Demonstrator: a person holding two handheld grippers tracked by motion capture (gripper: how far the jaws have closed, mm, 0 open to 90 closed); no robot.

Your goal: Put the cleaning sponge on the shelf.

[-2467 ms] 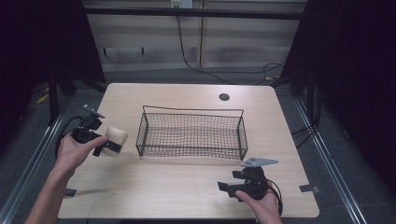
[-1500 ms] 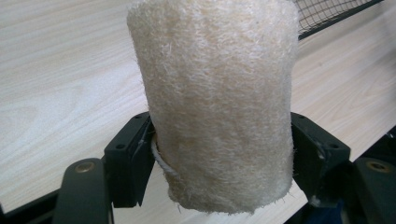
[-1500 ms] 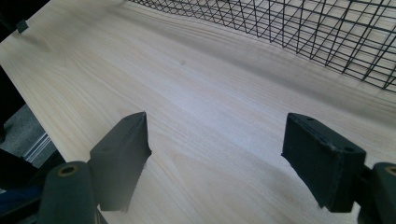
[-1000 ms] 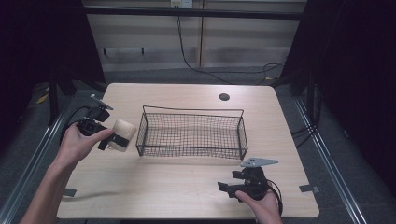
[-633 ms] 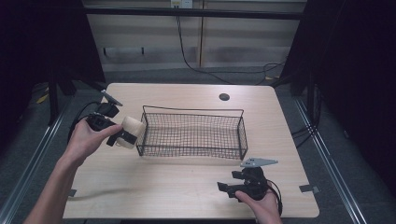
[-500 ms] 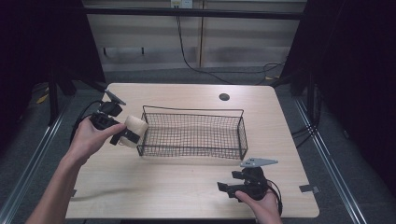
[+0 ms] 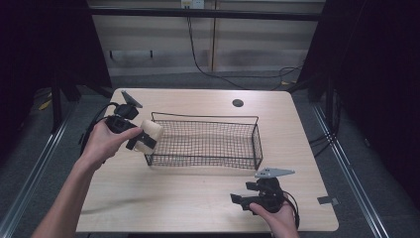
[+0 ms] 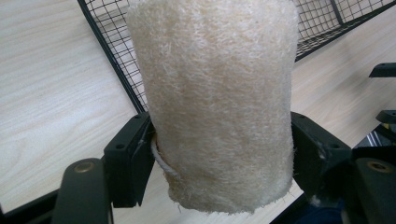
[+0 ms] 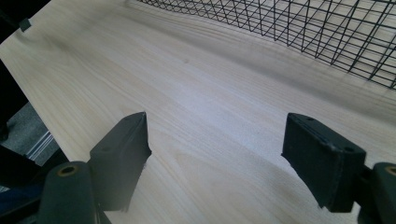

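Observation:
A cream loofah sponge is clamped between the jaws of my left gripper, held in the air at the left end of the black wire basket, right over its rim. In the left gripper view the sponge stands upright and hides most of the basket behind it. My right gripper rests low near the table's front right edge, jaws wide apart with bare wood between them, pointing left.
The light wooden table has a round cable hole at the back. The basket's mesh wall runs across the top of the right gripper view. Black cables trail off the table's left side.
My left gripper has carried the sponge rightward and slightly up, from beside the basket to its left rim. The right gripper has stayed still.

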